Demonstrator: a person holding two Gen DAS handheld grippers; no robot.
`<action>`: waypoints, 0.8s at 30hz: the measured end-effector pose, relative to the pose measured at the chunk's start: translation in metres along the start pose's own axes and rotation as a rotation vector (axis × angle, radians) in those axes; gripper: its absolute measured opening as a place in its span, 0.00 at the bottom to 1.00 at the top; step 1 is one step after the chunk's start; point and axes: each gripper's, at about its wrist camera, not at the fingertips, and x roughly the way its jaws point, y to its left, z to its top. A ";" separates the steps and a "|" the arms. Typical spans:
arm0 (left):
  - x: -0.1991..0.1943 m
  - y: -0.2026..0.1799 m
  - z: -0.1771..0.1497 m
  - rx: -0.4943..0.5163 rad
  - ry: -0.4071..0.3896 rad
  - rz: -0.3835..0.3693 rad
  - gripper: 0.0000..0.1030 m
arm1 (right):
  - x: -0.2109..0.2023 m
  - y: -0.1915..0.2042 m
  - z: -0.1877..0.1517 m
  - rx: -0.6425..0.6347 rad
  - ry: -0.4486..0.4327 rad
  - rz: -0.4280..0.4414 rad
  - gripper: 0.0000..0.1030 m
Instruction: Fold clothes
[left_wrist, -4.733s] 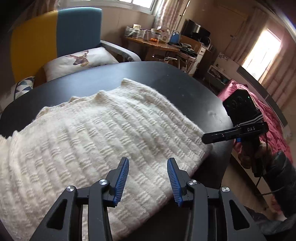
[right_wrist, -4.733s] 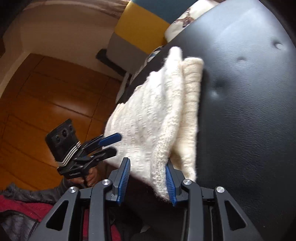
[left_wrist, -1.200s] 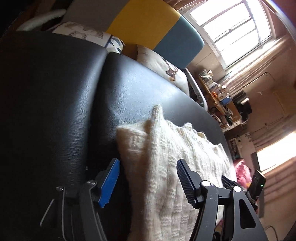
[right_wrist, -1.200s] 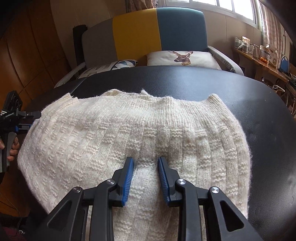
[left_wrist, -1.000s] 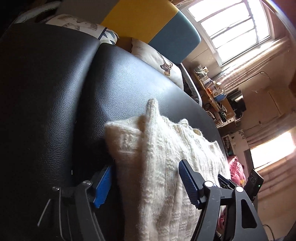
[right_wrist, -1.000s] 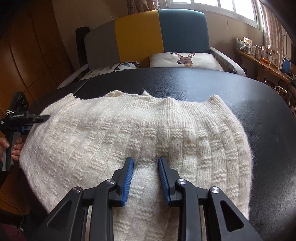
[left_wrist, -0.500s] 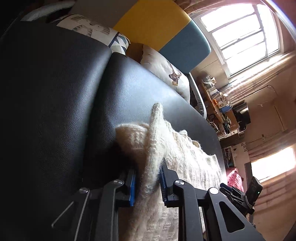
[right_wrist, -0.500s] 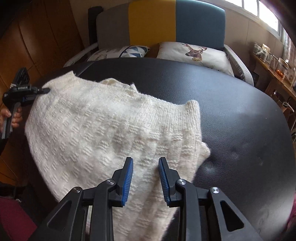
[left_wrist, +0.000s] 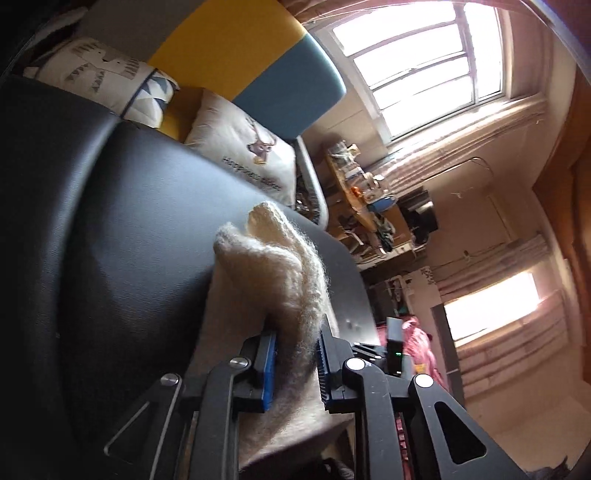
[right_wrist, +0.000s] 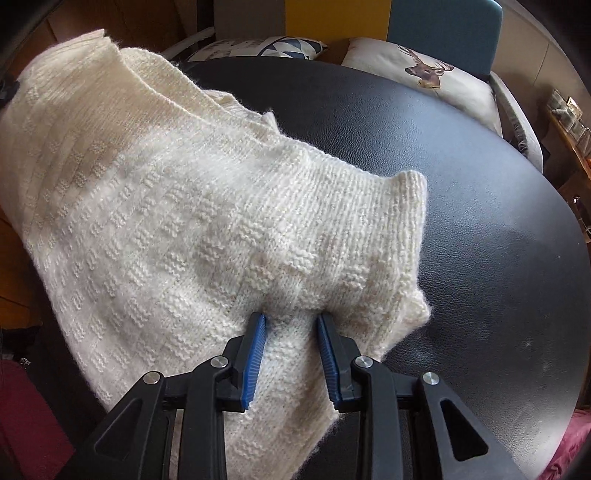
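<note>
Step in hand: we raise edge of cream knit sweater (right_wrist: 207, 206) off black padded table (right_wrist: 480, 229) for fold. Left gripper (left_wrist: 295, 354) closing, blue pads pinching bunched corner. Right gripper (right_wrist: 291, 332) clamps knit near hem. Next: we carry both pinched points across, keeping edge taut, lay flat.

The sweater (right_wrist: 192, 206) lies on the padded table (right_wrist: 461, 192), its left side lifted off it. Behind the table stands a sofa (right_wrist: 443, 22) with a deer cushion (right_wrist: 424, 77) and a triangle cushion (right_wrist: 266, 46) on it. A cluttered desk (left_wrist: 362, 192) stands right of the sofa.
</note>
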 end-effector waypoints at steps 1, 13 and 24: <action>0.007 -0.012 -0.001 -0.007 0.004 -0.033 0.17 | -0.001 -0.001 -0.002 0.006 -0.010 0.005 0.29; 0.123 -0.123 -0.004 0.038 0.057 -0.098 0.00 | -0.013 -0.022 -0.030 0.118 -0.171 0.110 0.31; 0.115 -0.112 -0.080 0.601 0.245 0.528 0.54 | -0.019 -0.029 -0.031 0.132 -0.215 0.107 0.31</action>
